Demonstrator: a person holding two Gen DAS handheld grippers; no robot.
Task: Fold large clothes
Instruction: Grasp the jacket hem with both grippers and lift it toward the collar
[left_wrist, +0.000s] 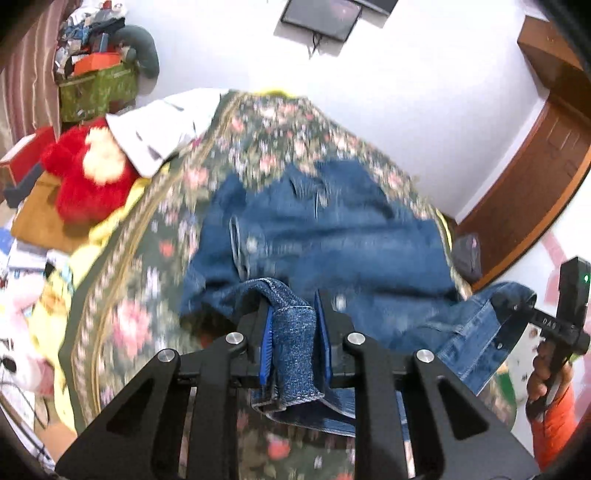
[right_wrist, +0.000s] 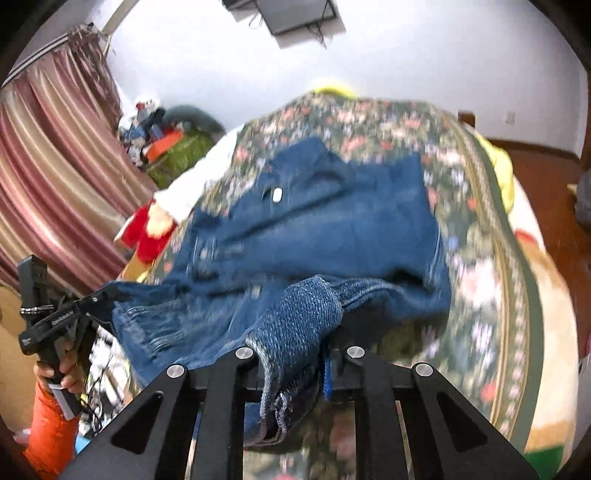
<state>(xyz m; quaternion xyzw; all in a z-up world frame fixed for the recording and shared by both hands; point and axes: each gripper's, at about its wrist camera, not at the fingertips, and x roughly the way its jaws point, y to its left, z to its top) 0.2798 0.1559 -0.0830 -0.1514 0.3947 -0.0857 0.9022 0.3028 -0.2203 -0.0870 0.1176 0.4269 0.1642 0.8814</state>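
Two views, both motion-blurred.

Left wrist view: left tongs (left_wrist: 293, 334) closed down on a bunched hem of the blue denim garment (left_wrist: 325, 236), thick fold of fabric pinched between the blue pads (left_wrist: 266, 345), excess hanging below the jaws. Rest of the denim lies spread on the dark green floral bedspread (left_wrist: 155, 258), roughly mid-bed, just beyond the tongs. Right of the denim: right tongs (left_wrist: 517, 308) gripping another edge of the same garment, that edge lifted off the bedspread; a hand (left_wrist: 546, 373) with an orange sleeve (left_wrist: 554, 424) holds the black handle. Left of the denim: red plush toy (left_wrist: 86, 177) at the bed edge, white cloth (left_wrist: 162, 133) just beside it. Behind the denim, on the white wall: dark flat screen (left_wrist: 321, 18). Far right: brown wooden door (left_wrist: 535, 177).

Right wrist view: right tongs (right_wrist: 291, 354) clamped shut on a wad of denim (right_wrist: 332, 221), fabric draped over the jaws and hanging below them. Main body of the garment spreads away over the floral bedspread (right_wrist: 480, 258). Left of the denim: left tongs (right_wrist: 101, 295) holding the garment's other edge, raised off the bed, gripped by a hand (right_wrist: 62, 369) in an orange sleeve (right_wrist: 48, 435). Further left: striped maroon curtain (right_wrist: 55, 166). Red plush (right_wrist: 147, 236) and white cloth (right_wrist: 195, 184) sit at the denim's far-left side.
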